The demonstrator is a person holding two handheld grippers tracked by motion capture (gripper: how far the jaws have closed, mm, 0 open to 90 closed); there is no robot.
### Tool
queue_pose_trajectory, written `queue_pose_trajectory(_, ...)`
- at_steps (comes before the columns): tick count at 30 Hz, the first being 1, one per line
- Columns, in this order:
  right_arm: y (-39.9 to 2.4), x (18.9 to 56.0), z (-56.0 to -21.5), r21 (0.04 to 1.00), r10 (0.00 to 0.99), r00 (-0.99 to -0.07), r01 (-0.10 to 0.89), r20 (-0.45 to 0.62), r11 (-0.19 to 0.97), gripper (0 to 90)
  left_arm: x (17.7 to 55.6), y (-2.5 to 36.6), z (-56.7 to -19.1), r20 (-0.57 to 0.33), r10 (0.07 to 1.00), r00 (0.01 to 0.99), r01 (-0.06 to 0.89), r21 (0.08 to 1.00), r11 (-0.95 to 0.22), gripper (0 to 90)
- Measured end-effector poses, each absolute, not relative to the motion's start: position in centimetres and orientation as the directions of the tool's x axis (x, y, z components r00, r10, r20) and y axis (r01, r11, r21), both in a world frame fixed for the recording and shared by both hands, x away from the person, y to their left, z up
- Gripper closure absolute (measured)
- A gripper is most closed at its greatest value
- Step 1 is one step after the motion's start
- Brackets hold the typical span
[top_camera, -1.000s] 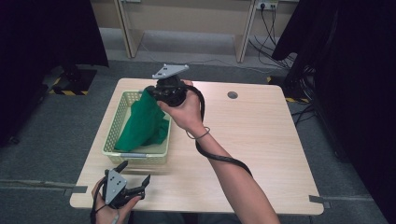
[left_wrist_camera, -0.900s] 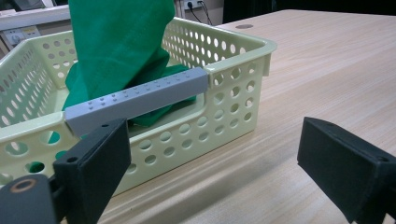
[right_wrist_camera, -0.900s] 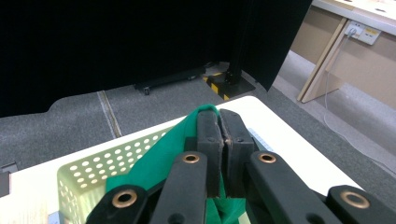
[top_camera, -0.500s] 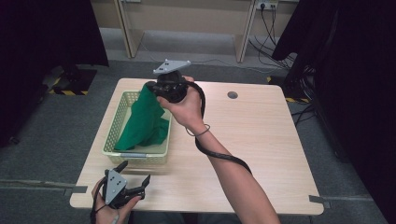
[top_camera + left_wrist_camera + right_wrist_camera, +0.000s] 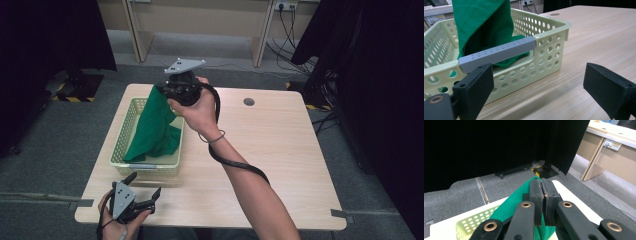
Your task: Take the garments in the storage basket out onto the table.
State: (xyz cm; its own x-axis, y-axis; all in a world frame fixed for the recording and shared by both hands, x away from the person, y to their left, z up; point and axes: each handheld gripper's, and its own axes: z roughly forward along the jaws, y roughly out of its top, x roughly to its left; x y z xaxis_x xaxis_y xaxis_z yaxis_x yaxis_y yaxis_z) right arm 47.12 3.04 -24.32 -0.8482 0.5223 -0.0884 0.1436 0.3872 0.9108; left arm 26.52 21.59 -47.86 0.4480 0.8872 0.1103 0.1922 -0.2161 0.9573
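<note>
Green cloth (image 5: 155, 131) hangs from the right gripper (image 5: 161, 90) above the far end of the basket (image 5: 120, 147), its lower end bunched inside. Right fingers (image 5: 535, 195) are pressed together, pinching the cloth's top edge. Left gripper (image 5: 145, 192) sits at the near tabletop (image 5: 280, 150) edge just in front of the basket, fingers (image 5: 475, 85) spread wide, holding nothing. Grey handle bar (image 5: 499, 53) on the basket's near wall faces the left gripper.
</note>
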Motion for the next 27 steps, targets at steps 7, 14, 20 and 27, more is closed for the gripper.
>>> queue_pose_trajectory(7,3.2,47.0,-23.7,0.919,0.525,-0.847,0.136,-0.086,0.369,87.7,26.5,21.6,-47.9,0.107,0.888,0.447,0.192,0.958,-0.212,8.7)
queue_pose_trajectory(14,3.3,47.0,-23.2,0.923,0.528,-0.845,0.131,-0.088,0.363,87.7,26.5,21.6,-47.9,0.106,0.888,0.447,0.19,0.959,-0.211,8.7)
queue_pose_trajectory(20,3.3,47.0,-22.5,0.929,0.532,-0.843,0.128,-0.083,0.348,87.8,26.5,21.6,-47.9,0.108,0.888,0.448,0.192,0.958,-0.213,8.7)
queue_pose_trajectory(27,3.6,47.0,-22.0,0.931,0.53,-0.843,0.122,-0.085,0.343,87.7,26.5,21.6,-47.9,0.106,0.888,0.448,0.192,0.959,-0.211,8.7)
